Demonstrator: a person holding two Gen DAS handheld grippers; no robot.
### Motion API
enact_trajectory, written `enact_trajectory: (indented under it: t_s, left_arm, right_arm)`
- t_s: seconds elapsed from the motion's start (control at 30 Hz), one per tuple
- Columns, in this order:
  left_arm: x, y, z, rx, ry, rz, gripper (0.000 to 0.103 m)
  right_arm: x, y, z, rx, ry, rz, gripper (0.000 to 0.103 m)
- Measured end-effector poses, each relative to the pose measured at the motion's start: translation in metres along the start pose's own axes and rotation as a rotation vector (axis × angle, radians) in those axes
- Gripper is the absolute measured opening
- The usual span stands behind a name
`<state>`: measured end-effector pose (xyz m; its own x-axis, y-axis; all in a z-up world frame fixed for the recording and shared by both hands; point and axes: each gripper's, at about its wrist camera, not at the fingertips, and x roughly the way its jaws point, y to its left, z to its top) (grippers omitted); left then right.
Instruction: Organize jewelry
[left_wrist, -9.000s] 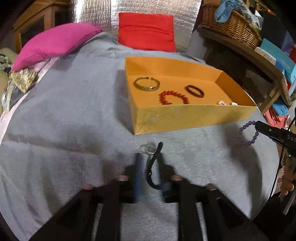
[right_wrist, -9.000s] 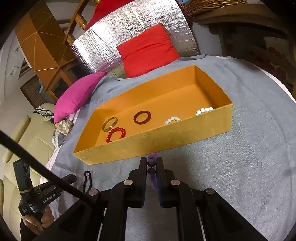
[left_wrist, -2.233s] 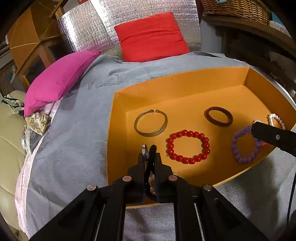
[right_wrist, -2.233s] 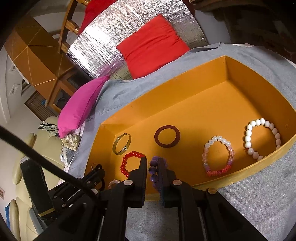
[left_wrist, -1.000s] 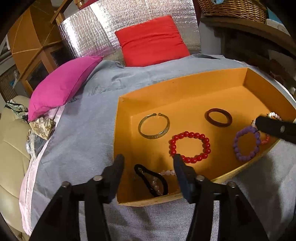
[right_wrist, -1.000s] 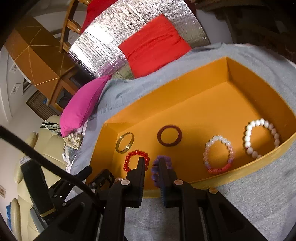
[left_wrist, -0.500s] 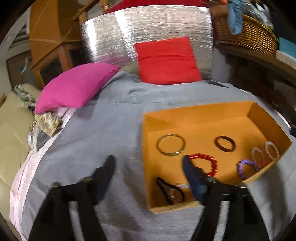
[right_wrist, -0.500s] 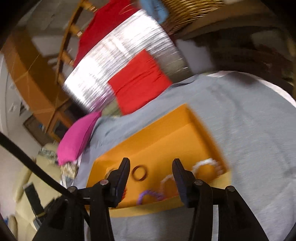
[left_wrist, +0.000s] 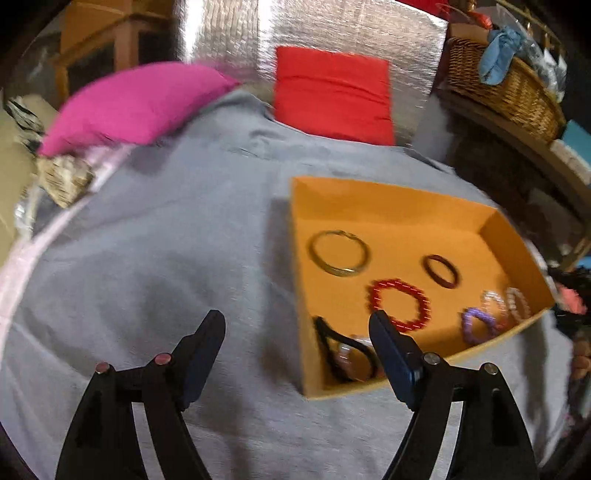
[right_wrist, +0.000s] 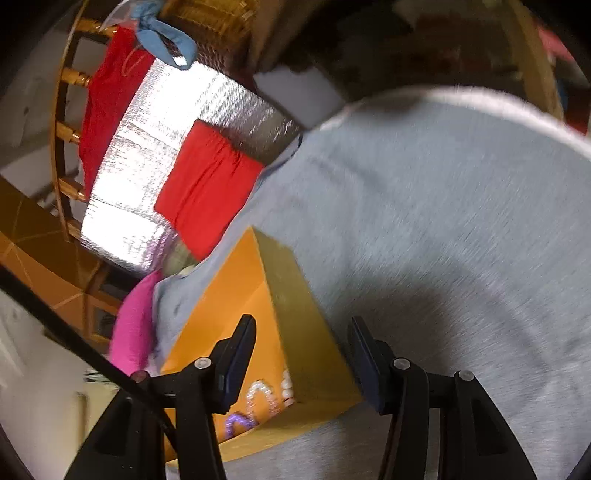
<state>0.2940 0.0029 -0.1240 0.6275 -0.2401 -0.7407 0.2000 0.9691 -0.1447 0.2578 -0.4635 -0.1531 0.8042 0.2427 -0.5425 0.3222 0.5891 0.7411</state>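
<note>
Left tongs (left_wrist: 297, 326) spread wide and empty, above the grey cloth (left_wrist: 166, 258) at the box (left_wrist: 391, 201) edge. Inside the box: gold bangle (left_wrist: 339, 253), red beads (left_wrist: 399, 304), dark ring (left_wrist: 440, 271), purple beads (left_wrist: 477, 325), black cord (left_wrist: 341, 350). Right tongs (right_wrist: 301, 336) also wide apart, empty, over the box's corner.

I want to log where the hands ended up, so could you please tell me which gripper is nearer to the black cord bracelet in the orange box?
Left. The left gripper hangs open right by the black cord bracelet in the orange box; the right gripper, also open, straddles the box's opposite end.
</note>
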Motion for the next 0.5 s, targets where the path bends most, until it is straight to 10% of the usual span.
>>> enact_trajectory:
  t_s: [0.27,0.5]
  left_arm:
    - [0.017,-0.001,-0.004,-0.045,0.053,-0.205,0.081]
    - [0.018,-0.014,-0.006,0.003,0.047,-0.205,0.08]
  right_arm:
    - [0.015,0.001,-0.009,0.013,0.049,0.032,0.058]
    - [0.016,0.009,-0.016,-0.055,0.063,-0.008,0.056]
